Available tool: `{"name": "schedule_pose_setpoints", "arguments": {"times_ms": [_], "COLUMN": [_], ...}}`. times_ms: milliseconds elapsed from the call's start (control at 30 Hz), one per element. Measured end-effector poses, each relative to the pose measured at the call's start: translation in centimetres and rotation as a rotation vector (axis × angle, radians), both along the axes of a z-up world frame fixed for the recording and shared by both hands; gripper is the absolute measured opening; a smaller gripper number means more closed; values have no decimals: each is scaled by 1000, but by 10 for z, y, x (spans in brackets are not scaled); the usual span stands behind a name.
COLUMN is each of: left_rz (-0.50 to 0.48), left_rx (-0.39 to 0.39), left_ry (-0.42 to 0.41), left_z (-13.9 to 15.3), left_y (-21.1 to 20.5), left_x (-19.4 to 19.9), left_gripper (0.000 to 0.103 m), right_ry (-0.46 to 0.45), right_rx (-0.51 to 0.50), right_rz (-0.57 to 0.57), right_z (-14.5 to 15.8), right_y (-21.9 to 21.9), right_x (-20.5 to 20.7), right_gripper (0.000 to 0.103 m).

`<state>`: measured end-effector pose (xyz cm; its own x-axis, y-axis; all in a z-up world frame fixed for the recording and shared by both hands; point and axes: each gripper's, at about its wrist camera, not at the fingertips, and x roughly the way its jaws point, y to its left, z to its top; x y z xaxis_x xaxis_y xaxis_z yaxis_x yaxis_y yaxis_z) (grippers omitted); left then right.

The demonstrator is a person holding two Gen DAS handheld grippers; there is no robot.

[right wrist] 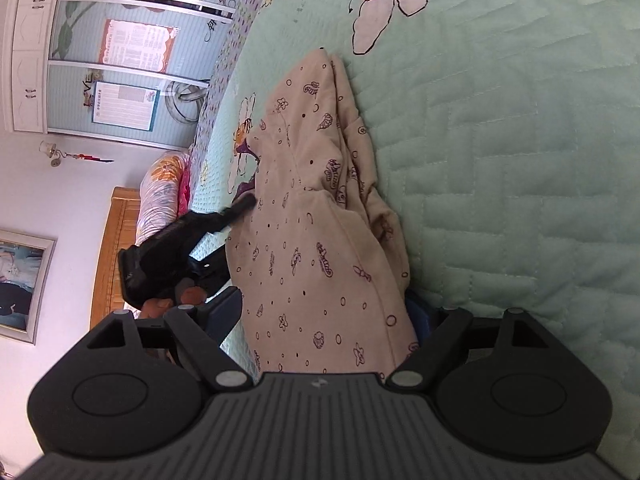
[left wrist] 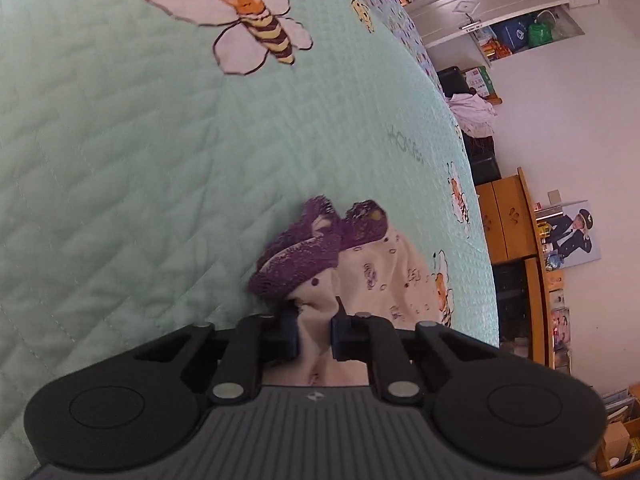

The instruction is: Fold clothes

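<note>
A cream garment with small purple prints and purple knitted cuffs lies bunched on the mint-green bee quilt. My left gripper is shut on a fold of the cream cloth just below the cuffs. In the right wrist view the garment runs as a long ridge from the camera toward the far edge of the bed. My right gripper stands wide open astride its near end, and the cloth covers most of its right finger. The left gripper, held by a hand, grips the cloth's left side.
The quilt stretches wide to the right of the garment. A wooden headboard and a floral pillow sit at the bed's end. Past the bed edge stand wooden cabinets and a pile of clothes.
</note>
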<state>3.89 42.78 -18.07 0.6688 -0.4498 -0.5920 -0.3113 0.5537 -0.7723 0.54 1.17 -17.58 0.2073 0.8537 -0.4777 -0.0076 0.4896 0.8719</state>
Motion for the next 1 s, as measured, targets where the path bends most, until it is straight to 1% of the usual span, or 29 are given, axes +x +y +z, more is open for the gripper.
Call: {"name": "schedule_pose_setpoints", "arguments": {"times_ms": [100,133,167,200,233,267,400,533,667,833,933,1000], "left_rz": [46,57,60,60,60,59,51,37,7,-46,-92,-128], "left_rx": [-58,-69,-66,-58,-51,-42,1,32,64,108,127,135], "left_ry": [-35,-48,-58,-62,-67,-70,-78,-96,-125,-164,-195,-218], "left_z": [-3,-2,0,3,6,9,22,37,62,100,123,138], "left_y": [5,5,5,4,3,2,-5,-9,-25,-56,-84,-110], "left_x": [-10,-13,-16,-18,-19,-20,-17,-16,-10,5,20,35], "left_gripper": [9,8,8,8,8,7,7,7,7,7,7,7], "right_ry": [-6,-7,-7,5,24,44,40,-41,-88,-139,-185,-223], "right_rx": [11,9,3,-5,-8,-9,-1,-14,-17,9,33,43], "right_rz": [3,6,10,17,18,14,8,27,25,-8,-51,-87], "right_z": [-1,-1,-1,-5,-9,-14,-18,2,20,43,64,80], "right_y": [-1,-1,0,1,1,0,-2,-1,-7,-27,-53,-74], "right_x": [1,2,3,4,5,5,4,3,6,8,9,10], "right_gripper": [82,78,56,42,17,11,7,7,7,7,7,7]}}
